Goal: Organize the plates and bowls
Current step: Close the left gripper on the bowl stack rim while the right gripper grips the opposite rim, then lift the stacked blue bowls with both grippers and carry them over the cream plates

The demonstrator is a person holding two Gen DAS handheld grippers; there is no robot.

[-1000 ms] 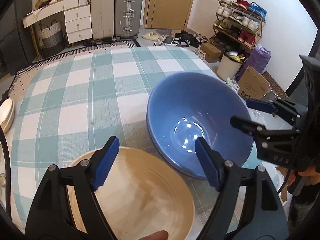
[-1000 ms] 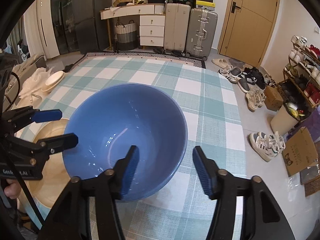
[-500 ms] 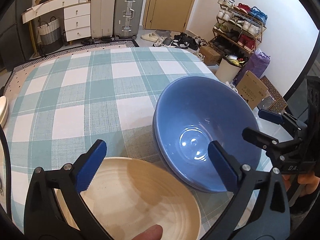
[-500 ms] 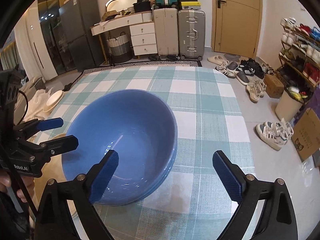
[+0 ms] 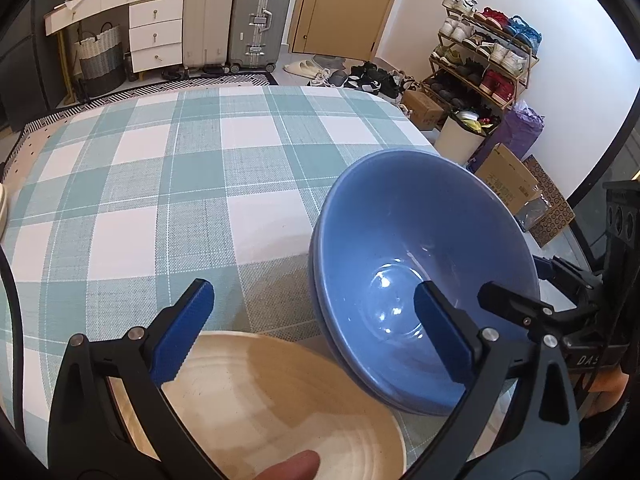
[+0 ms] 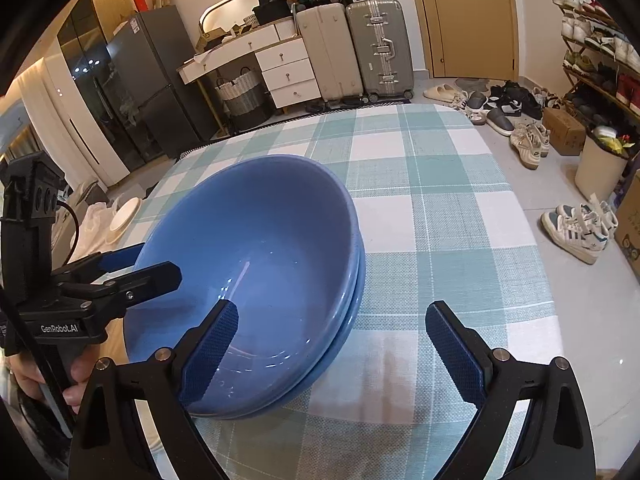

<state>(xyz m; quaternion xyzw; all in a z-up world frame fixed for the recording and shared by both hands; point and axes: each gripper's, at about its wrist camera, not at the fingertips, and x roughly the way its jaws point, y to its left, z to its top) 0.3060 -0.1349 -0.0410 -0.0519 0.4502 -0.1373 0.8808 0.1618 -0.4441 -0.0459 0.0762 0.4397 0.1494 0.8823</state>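
Two blue bowls [image 5: 420,240] sit nested on the checked table [image 5: 160,180], near its right edge. A cream bowl [image 5: 280,400] lies close in front of them. My left gripper [image 5: 312,304] hangs above the cream bowl's far rim. Its jaws are wide and closing, and its pads touch nothing. My right gripper [image 6: 332,332] straddles the near right rim of the blue bowls [image 6: 248,240], one finger over the inside and one over the cloth. Its jaws are wide and closing too, without pressing the rim. Each gripper shows in the other's view: the left gripper [image 6: 152,264] and the right gripper [image 5: 516,280].
A white plate [image 6: 124,214] lies at the table's far left. A thumb tip [image 5: 292,468] shows at the bottom of the left view. Beyond the table's right edge stand a bin [image 5: 460,140], cardboard boxes and a shoe rack [image 5: 480,60]. Suitcases [image 5: 256,20] stand at the back.
Both grippers' jaws have spread from fairly narrow to wide. Both hands have sunk a little and the right one has rolled. A second blue rim now shows under the blue bowl.
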